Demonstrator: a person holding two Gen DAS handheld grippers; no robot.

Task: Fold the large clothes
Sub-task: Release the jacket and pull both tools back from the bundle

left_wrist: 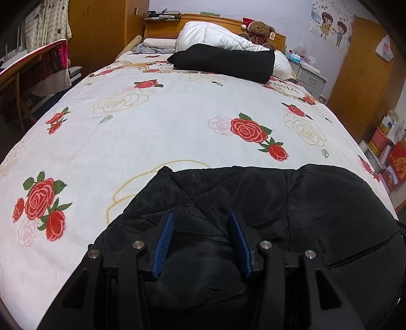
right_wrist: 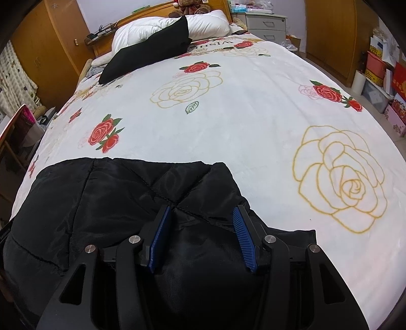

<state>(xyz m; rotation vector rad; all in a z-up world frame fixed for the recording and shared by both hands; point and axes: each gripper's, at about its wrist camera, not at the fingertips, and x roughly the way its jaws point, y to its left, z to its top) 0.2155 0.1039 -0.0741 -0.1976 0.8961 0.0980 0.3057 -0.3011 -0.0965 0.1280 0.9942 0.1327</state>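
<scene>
left wrist: low, close, facing headboard (left_wrist: 215,19) | right wrist: likewise | shared: black jacket (left_wrist: 253,198), bed (left_wrist: 152,114)

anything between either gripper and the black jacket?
Nothing visible. The black jacket bunches between the jaws of both the left gripper and the right gripper. Ahead, the flowered bedspread lies bare up to the folded black garment by the pillows.

Rose-print bed (left_wrist: 177,121) bears black quilted jacket (left_wrist: 291,203), folded black garment (left_wrist: 223,62)
</scene>
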